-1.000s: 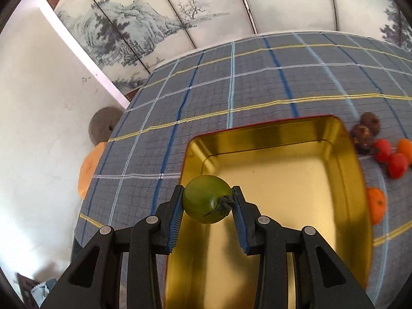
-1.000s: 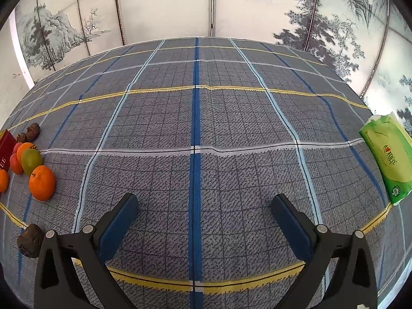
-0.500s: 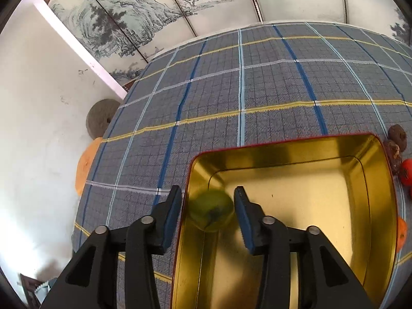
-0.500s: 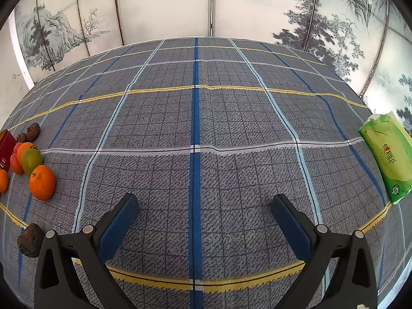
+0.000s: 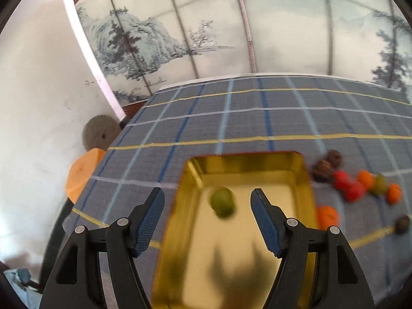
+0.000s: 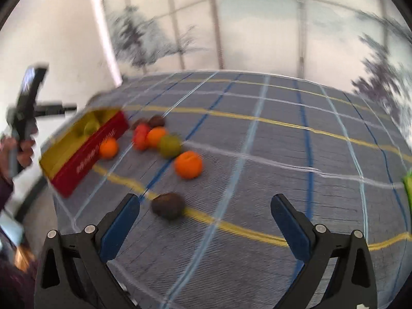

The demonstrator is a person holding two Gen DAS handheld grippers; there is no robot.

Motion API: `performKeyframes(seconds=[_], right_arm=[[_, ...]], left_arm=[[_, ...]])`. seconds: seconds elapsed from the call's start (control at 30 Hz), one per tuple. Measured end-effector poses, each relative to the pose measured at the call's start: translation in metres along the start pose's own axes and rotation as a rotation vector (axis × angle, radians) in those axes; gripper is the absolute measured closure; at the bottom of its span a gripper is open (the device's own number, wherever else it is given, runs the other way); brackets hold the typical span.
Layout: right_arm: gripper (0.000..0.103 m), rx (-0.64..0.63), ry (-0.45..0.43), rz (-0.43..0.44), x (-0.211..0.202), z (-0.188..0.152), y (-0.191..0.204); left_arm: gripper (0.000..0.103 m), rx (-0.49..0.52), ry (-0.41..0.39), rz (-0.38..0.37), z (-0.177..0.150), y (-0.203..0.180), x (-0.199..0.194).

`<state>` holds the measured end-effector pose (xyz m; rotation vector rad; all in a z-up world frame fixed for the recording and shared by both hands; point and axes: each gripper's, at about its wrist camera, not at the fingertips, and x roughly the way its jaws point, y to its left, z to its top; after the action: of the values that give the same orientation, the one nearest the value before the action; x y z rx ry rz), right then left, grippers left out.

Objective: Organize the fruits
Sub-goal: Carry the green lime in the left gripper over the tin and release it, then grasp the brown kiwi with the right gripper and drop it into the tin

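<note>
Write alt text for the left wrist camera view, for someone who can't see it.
A green fruit lies in a gold tin tray, free between the opening jaws of the left gripper. Red, orange and brown fruits cluster right of the tray on a blue plaid tablecloth.

Black hand-held grippers with blue-padded jaws

Each gripper, left [image 5: 207, 209] and right [image 6: 205, 216], has angular black plastic arms with triangular cut-outs, silver screw heads at the joints, and ribbed blue pads. The person's hand [image 6: 22, 149] emerges from a dark purple sleeve.
</note>
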<state>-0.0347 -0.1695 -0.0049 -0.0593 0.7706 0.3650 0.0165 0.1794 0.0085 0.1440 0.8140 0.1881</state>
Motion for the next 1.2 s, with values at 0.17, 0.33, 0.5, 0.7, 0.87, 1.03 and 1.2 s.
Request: performKeyframes(seconds=[0.17, 0.33, 0.5, 0.7, 0.87, 1.03, 1.2], right_arm=[[0.018, -0.03, 0.071, 0.038, 0.024, -0.004, 0.022], [0.034, -0.082, 0.15, 0.022, 0.051, -0.006, 0.034], [0.066, -0.089, 0.2, 0.013, 0.064, -0.006, 0.036], [0.067, -0.112, 0.142, 0.082, 0.033, 0.012, 0.059], [0.067, -0.198, 0.049, 0.226, 0.013, 0.057, 0.114], [0.067, -0.307, 0.053, 0.331, 0.04, 0.102, 0.179], [0.066, -0.354, 0.148, 0.336, 0.102, 0.126, 0.226]], left_arm=[[0.033, -0.002, -0.034, -0.059, -0.026, -0.017, -0.046], [0.032, -0.05, -0.023, -0.108, -0.041, -0.011, -0.063], [0.032, -0.056, -0.033, -0.073, -0.047, 0.001, -0.072], [0.032, -0.111, -0.033, -0.039, -0.062, 0.026, -0.081], [0.032, -0.144, -0.024, -0.018, -0.072, 0.043, -0.086], [0.032, -0.153, -0.015, 0.031, -0.074, 0.053, -0.089], [0.031, -0.141, 0.004, 0.069, -0.077, 0.058, -0.085]])
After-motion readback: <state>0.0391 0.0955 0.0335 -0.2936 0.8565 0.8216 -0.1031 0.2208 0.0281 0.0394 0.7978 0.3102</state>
